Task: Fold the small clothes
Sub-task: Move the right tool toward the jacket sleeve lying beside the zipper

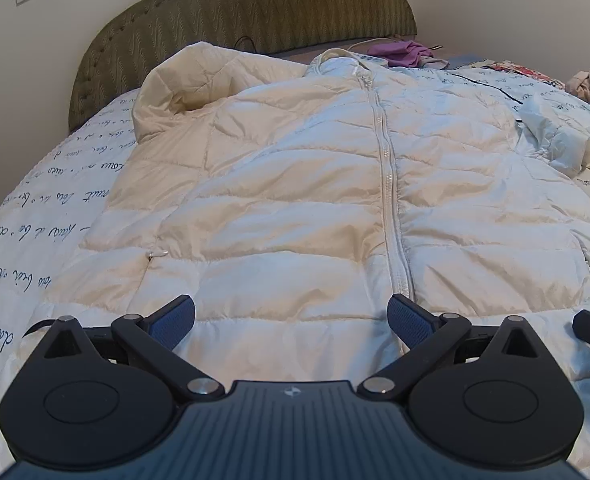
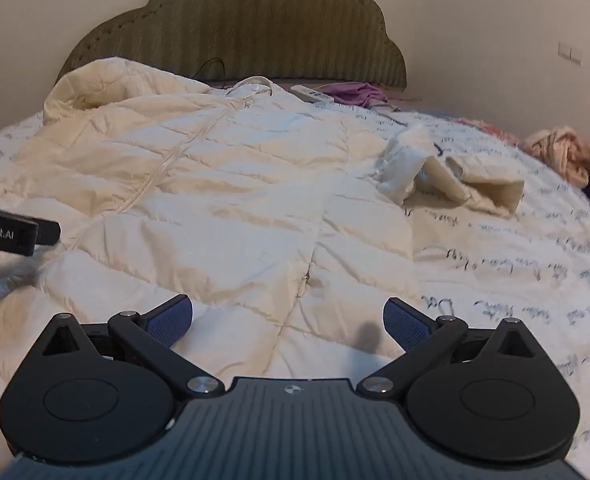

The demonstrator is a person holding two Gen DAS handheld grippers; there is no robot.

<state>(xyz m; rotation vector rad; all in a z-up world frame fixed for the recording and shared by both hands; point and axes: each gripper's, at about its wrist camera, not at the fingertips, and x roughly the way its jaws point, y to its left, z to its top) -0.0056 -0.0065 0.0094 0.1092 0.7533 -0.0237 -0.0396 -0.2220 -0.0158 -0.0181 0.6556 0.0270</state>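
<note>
Both grippers are spread wide and hold nothing. My left gripper (image 1: 291, 320) hangs over the bottom hem of the jacket (image 1: 295, 184), and my right gripper (image 2: 287, 320) hangs over the same hem further toward the jacket's right-hand edge.

That white puffer jacket lies flat on the bed (image 1: 35, 216), front up and zipped, its long axis running straight away from me: hem nearest the tools, collar and hood (image 1: 179, 80) up by the headboard (image 1: 255, 4). In the left view the zipper (image 1: 387, 184) runs just inside the right finger, so that tool sits a little left of the jacket's centre line. In the right view the side seam runs up between the fingers, with bare quilt to the right.

One sleeve (image 2: 451, 176) lies crumpled out to the right, well apart from both tools but clearly nearer my right one. The other sleeve I cannot make out.

I judge that no fold is made yet, and the likely first move is bringing that loose sleeve in across the body, which falls to the right hand.
</note>
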